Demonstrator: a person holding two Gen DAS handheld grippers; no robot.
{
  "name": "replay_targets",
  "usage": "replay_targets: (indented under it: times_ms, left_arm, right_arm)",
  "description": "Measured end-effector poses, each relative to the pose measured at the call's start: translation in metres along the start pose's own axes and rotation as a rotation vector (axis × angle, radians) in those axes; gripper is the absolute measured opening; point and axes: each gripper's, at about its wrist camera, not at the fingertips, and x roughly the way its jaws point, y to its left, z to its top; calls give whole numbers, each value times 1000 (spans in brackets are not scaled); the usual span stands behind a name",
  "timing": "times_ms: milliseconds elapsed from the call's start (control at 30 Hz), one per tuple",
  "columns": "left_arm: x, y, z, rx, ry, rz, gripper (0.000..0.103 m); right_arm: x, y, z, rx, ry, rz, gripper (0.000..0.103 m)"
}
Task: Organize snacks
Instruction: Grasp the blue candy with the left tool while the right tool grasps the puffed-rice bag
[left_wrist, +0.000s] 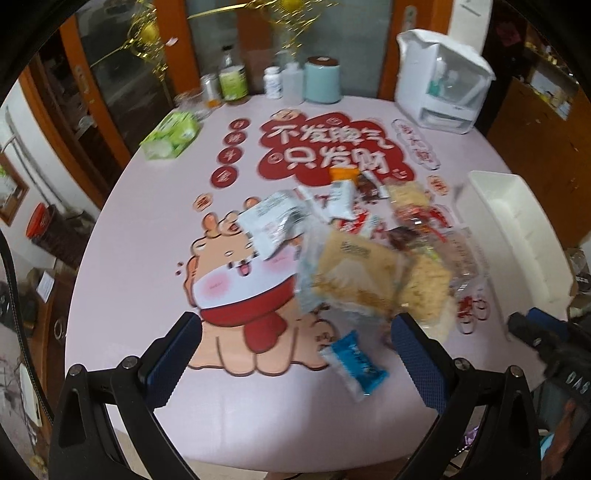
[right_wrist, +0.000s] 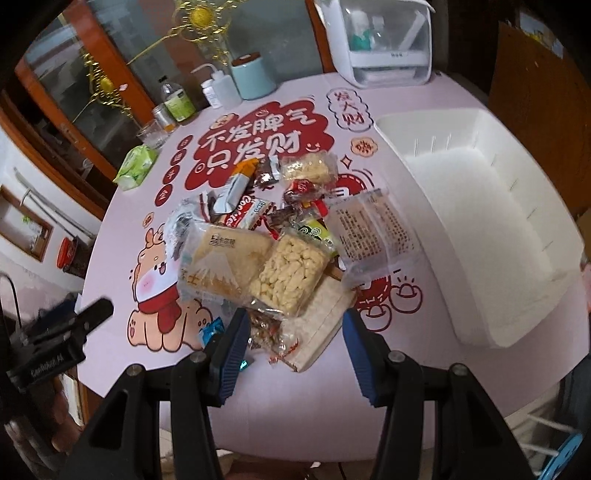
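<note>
Pink table (right_wrist: 280, 398): white bin (right_wrist: 491, 236) lengthwise beside heaped snacks (right_wrist: 266, 251).

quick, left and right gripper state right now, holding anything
left gripper: open, holding nothing, above the blue snack packet.
right gripper: open, holding nothing, over the near edge of the snack pile.

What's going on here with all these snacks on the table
A person holds a two-finger gripper in each hand above a pile of snack packets heaped on the pink table. The white bin beside the pile is empty, so sorting hasn't begun. The right gripper hangs open over the near edge of the pile, gripping nothing. The left gripper is open too, with a small blue packet lying between its fingers.
</note>
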Motion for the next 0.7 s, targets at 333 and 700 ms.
replay_targets:
  times_ms: [333, 700]
  left_arm:
    - [59, 8, -19, -38, 168, -88, 102]
    - [143, -9, -54, -130, 340, -127, 102]
  right_arm:
    - [70, -9, 30, 174, 97, 80, 52]
    - [126, 0, 44, 212, 157, -4, 60]
